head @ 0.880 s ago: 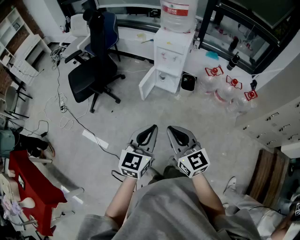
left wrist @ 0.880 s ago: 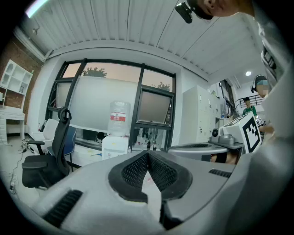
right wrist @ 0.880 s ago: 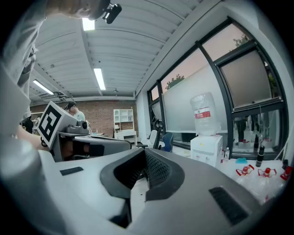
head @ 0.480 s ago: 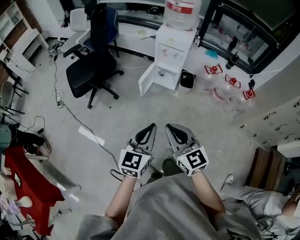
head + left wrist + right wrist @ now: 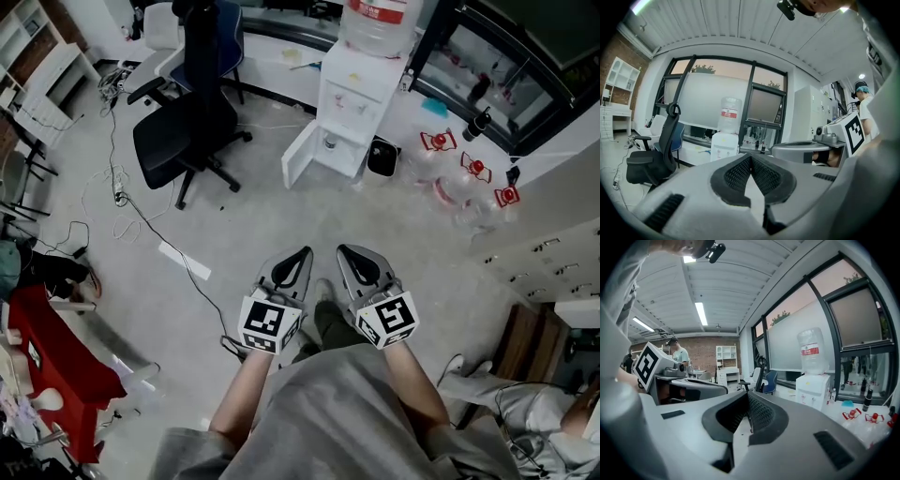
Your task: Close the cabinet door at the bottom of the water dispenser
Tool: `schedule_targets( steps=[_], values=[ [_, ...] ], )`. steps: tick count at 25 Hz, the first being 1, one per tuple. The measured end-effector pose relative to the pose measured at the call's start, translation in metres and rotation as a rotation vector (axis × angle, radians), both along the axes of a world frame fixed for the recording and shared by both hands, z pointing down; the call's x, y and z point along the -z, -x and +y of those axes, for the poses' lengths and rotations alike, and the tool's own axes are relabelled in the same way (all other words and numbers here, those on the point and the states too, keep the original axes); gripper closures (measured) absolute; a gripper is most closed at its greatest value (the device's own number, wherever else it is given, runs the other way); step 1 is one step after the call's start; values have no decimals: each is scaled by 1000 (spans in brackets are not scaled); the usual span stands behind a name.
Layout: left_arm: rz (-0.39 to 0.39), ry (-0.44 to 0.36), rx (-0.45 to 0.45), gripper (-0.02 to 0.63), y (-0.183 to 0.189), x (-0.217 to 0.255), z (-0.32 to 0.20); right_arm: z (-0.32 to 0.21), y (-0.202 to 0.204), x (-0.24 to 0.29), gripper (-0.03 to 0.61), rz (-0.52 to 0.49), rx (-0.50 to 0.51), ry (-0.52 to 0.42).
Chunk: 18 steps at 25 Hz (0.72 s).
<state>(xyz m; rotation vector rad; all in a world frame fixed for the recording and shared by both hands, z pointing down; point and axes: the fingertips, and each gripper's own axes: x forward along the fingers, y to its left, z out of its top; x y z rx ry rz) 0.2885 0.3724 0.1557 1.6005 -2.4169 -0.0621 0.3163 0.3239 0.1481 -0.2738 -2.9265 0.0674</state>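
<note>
The water dispenser (image 5: pixel 354 94) stands on the floor, and the cabinet door (image 5: pixel 300 159) at its bottom stands wide open. The left gripper (image 5: pixel 302 259) and right gripper (image 5: pixel 345 257) are well apart from the dispenser, with fingers clenched and nothing between them.

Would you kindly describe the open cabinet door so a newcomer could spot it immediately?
Find the white water dispenser with the big bottle on top. At its base, the white cabinet door stands open toward the black office chair; the small black bin sits opposite.
</note>
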Motion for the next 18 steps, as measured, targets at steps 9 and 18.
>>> schedule_targets(
  steps=[9, 18],
  values=[
    [4, 45, 6, 606, 48, -2, -63, -60, 52, -7, 568, 6, 24, 27],
    [28, 109, 22, 606, 83, -18, -119, -120, 85, -22, 568, 20, 34, 86]
  ],
)
